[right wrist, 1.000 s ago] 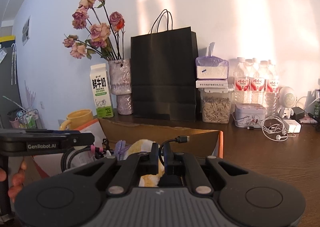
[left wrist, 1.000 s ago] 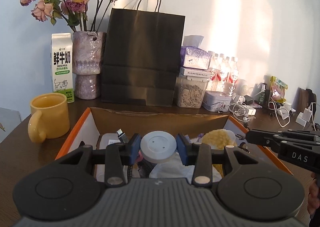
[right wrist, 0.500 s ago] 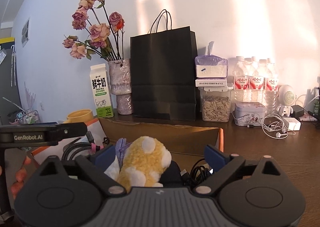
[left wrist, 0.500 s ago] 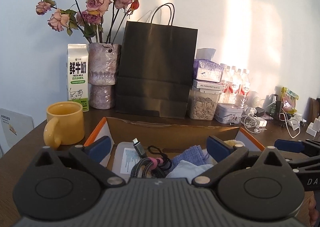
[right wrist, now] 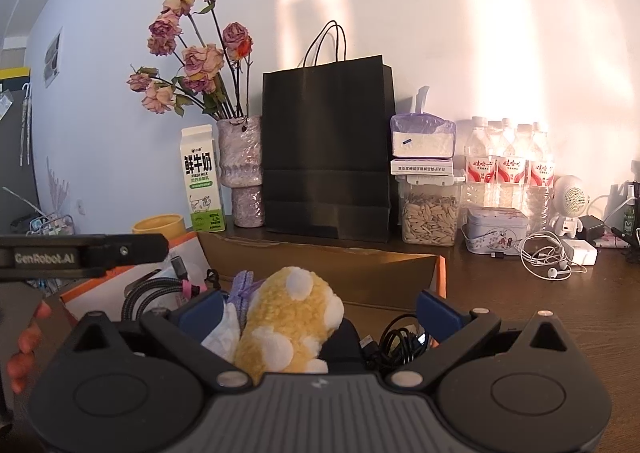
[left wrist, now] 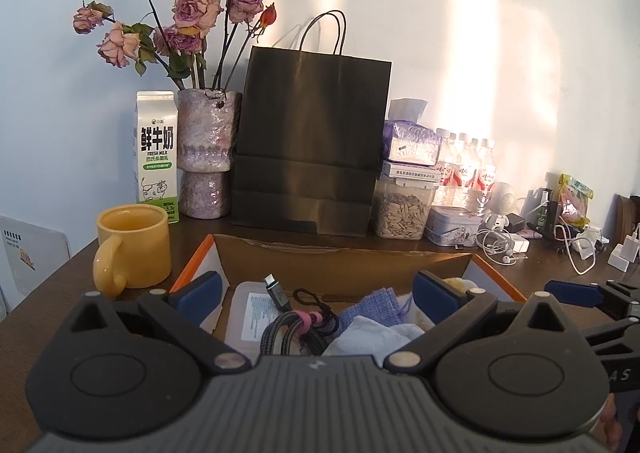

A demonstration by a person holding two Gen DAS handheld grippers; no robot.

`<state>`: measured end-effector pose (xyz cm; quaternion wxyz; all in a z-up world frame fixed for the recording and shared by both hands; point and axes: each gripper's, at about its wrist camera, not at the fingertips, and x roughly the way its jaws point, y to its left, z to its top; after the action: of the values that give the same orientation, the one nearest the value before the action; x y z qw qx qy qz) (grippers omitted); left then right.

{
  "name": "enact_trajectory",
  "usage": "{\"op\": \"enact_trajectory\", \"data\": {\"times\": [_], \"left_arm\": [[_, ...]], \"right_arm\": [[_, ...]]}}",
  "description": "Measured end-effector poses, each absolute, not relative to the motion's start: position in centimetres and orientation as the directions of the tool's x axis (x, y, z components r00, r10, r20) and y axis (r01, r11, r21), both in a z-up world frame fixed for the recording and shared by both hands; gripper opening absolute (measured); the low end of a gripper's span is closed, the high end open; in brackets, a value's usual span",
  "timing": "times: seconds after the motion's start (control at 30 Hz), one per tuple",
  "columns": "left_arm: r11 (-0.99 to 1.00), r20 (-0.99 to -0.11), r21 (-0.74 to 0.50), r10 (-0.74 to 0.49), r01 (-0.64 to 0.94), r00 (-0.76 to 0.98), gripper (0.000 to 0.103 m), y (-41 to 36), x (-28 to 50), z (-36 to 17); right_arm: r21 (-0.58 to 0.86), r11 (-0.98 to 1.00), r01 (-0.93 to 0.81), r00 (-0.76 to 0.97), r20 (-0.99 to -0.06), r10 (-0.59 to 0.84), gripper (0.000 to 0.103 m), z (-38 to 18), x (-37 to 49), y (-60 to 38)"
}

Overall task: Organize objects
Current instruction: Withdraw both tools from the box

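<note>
Cardboard box (left wrist: 344,257) on the table holds a braided cable (left wrist: 286,327), cloths and yellow plush toy (right wrist: 288,325); my left gripper (left wrist: 316,289) and right gripper (right wrist: 320,307) hover above it, both spread wide, holding nothing.

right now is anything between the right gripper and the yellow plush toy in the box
Nothing visible does. The right gripper is open, and the yellow plush toy lies directly between its fingers, in the cardboard box.

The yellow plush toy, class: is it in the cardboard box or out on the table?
In. The yellow plush toy lies among cables inside the cardboard box, unheld between the open right gripper.
</note>
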<state>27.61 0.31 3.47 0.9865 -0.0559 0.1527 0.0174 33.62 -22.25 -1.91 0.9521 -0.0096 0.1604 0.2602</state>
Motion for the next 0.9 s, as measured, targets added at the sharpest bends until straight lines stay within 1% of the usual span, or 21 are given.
{"op": "enact_trajectory", "data": {"times": [0.2, 0.47, 0.73, 0.9], "left_arm": [[0.994, -0.35, -0.091, 0.021, -0.057, 0.937, 0.103, 1.1, 25.0, 3.2], [0.995, -0.421, -0.067, 0.04, -0.074, 0.906, 0.103, 2.2, 21.0, 2.0], [0.999, -0.492, -0.047, -0.013, -0.012, 0.871, 0.103, 1.2, 16.9, 0.0], [0.999, -0.529, -0.038, -0.011, -0.011, 0.849, 0.102, 0.1, 15.5, -1.4]], "right_arm": [[0.048, 0.86, -0.509, 0.813, -0.3, 0.498, 0.103, -1.5, 31.9, -21.9], [0.029, 0.853, -0.522, 0.806, -0.311, 0.504, 0.103, -1.5, 28.5, -21.9], [0.004, 0.839, -0.543, 0.78, -0.366, 0.507, 0.103, -2.2, 25.5, -21.6], [-0.003, 0.835, -0.551, 0.769, -0.392, 0.506, 0.103, -2.7, 24.2, -21.5]]}}
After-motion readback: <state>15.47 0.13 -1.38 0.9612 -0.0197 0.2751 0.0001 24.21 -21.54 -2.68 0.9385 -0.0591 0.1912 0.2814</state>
